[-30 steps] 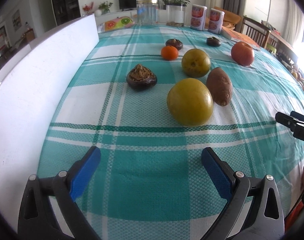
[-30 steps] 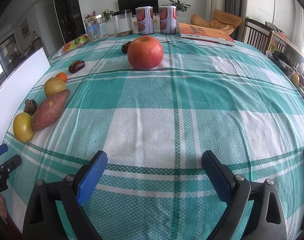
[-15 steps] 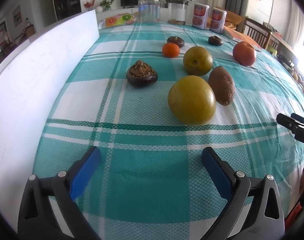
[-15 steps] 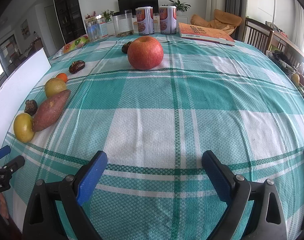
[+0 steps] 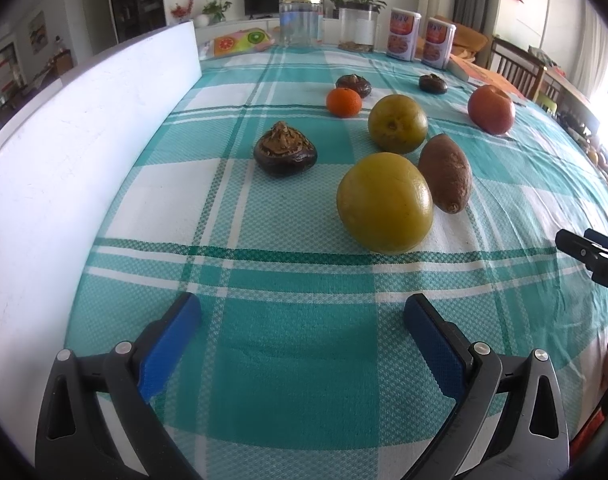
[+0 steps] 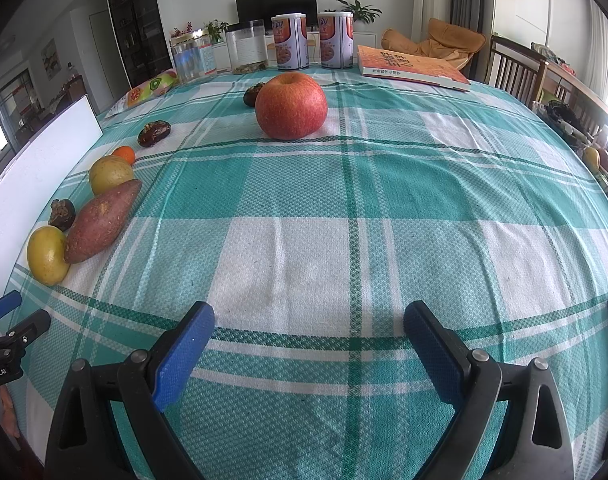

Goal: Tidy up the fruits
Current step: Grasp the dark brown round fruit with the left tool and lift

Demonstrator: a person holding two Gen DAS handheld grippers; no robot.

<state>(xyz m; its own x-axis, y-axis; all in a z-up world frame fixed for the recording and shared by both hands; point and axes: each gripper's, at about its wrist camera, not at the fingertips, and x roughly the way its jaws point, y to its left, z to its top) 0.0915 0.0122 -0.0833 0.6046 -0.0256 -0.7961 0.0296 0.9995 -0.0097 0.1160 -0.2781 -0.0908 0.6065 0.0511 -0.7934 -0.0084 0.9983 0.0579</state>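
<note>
Spreading across the whole scene: a teal-and-white checked tablecloth [image 6: 384,184], with a white board [image 5: 63,168] standing along its left edge.

Sitting alone toward the far middle of the cloth, a red apple [image 6: 291,105] — streaked, glossy, upright. Lying near the board side, a reddish-brown sweet potato [image 5: 446,172], tapered at both ends, touching or just beside a large yellow-green round fruit [image 5: 384,202] with dull, smooth skin. Resting just behind it, a second yellow-green fruit [image 5: 397,123], slightly darker, dimple facing the camera. Sitting left of the pair, well apart, a dark brown water chestnut [image 5: 284,149] with a rough tan crown. Lying farther back, a small bright mandarin [image 5: 343,101], touching or just in front of another dark chestnut [image 5: 354,84]; a third chestnut [image 5: 432,83] sitting off to the right.

Hovering low over the near cloth, left gripper [image 5: 302,318] and right gripper [image 6: 308,322] — blue pads [image 5: 171,344] spread wide apart on each, clasping nothing.
</note>
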